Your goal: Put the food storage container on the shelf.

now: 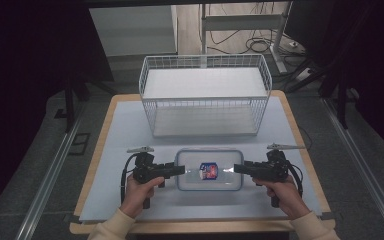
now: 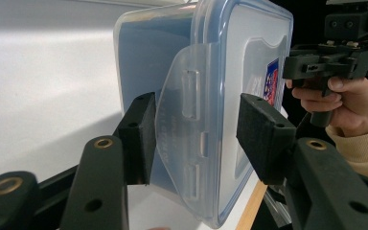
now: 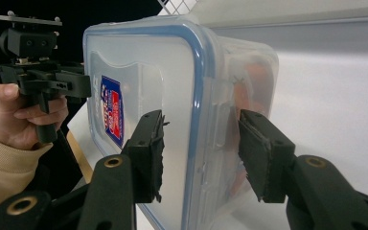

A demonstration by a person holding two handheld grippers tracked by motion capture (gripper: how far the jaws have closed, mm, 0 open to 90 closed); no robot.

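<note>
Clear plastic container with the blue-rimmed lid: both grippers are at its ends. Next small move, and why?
Probably close the left gripper onto its end flap. The right gripper looks clamped on the opposite flap of the clear plastic container with the blue-rimmed lid, while a gap shows beside one left pad, so that latch seems not yet gripped.

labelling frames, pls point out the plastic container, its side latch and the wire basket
plastic container [image 1: 190,167]: high view, clear lid left of the sticker
side latch [image 2: 184,124]: left gripper view, middle of the clear flap
wire basket [image 1: 205,61]: high view, far rim
</note>
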